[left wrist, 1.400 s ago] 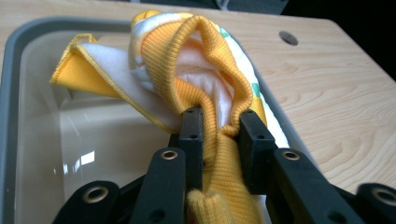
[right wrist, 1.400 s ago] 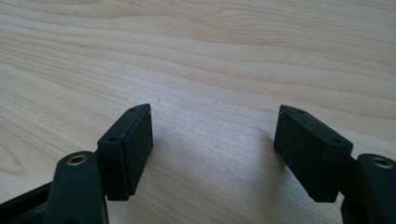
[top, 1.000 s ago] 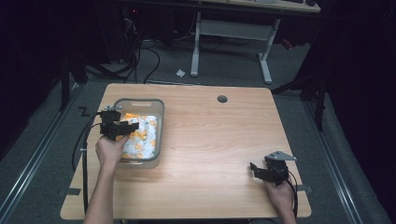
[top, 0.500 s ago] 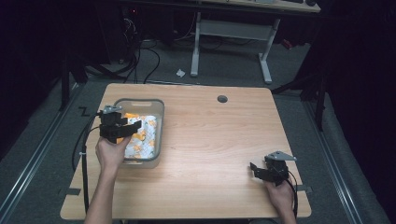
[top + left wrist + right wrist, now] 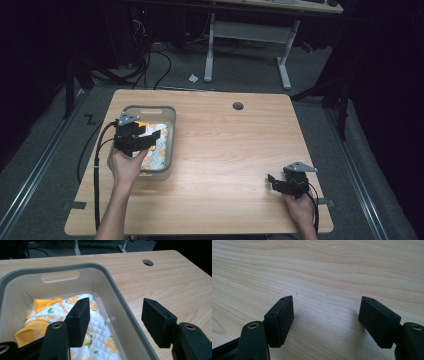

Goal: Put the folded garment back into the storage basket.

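Note:
A grey plastic bin [image 5: 167, 147] [image 5: 117, 293] stands at the table's left and holds a white quilted cloth with orange flowers and yellow trim [image 5: 160, 150] [image 5: 100, 332]. My left gripper [image 5: 150, 137] [image 5: 116, 320] hovers open over the bin's right part, one jaw above the cloth, the other above the bin's right wall. A small metal ring [image 5: 88, 337] lies on the cloth behind the inner jaw. My right gripper [image 5: 275, 182] [image 5: 325, 320] rests open near the table's front right, with bare wood between its jaws.
The wooden table [image 5: 235, 150] has a round cable hole [image 5: 238, 106] [image 5: 148, 262] near its far edge. Cables trail from both grippers. A desk frame [image 5: 245, 45] and loose cables stand on the floor beyond the table.
My left gripper has moved right and slightly toward the person, from over the bin's middle to its right wall. The right gripper has stayed put.

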`<state>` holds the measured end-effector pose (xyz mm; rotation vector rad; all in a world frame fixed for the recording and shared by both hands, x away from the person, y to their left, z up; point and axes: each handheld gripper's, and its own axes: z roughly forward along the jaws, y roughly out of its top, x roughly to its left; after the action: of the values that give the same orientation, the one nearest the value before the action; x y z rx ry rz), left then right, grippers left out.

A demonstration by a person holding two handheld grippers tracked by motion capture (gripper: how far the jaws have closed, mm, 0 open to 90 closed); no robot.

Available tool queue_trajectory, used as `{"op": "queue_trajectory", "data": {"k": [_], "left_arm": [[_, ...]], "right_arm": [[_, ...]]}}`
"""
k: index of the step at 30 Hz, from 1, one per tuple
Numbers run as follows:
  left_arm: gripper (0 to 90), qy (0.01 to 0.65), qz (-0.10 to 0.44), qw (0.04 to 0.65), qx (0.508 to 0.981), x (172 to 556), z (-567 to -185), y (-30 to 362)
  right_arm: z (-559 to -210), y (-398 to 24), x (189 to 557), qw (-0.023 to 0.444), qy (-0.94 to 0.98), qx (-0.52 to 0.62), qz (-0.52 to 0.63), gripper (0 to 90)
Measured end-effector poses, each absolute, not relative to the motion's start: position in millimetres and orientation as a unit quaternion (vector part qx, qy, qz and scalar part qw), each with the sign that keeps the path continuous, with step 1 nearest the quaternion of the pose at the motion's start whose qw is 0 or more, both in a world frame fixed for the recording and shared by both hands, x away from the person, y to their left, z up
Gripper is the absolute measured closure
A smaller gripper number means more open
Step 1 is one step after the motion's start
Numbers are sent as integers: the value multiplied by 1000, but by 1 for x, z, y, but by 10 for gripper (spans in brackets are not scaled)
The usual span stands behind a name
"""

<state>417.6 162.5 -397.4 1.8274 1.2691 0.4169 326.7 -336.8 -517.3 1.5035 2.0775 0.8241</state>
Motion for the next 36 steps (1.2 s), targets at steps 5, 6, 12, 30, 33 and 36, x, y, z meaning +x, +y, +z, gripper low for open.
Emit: {"op": "queue_trajectory", "data": {"k": [5,6,12,30,33,36], "left_arm": [[390,500,168,434,731,412,-395,155],[389,498,166,437,731,411,-395,153],[386,489,164,448,730,405,-395,147],[363,468,150,452,744,395,-396,120],[362,464,148,451,748,394,-397,115],[357,458,145,451,752,393,-398,109]], "right_arm": [[-517,-337,327,222,752,544,298,284],[-517,-337,327,222,752,544,298,284],[-517,-337,327,222,752,544,298,284],[-517,-337,327,222,752,545,298,284],[-517,-337,327,222,751,545,298,285],[-517,-337,327,222,752,545,298,284]]}}
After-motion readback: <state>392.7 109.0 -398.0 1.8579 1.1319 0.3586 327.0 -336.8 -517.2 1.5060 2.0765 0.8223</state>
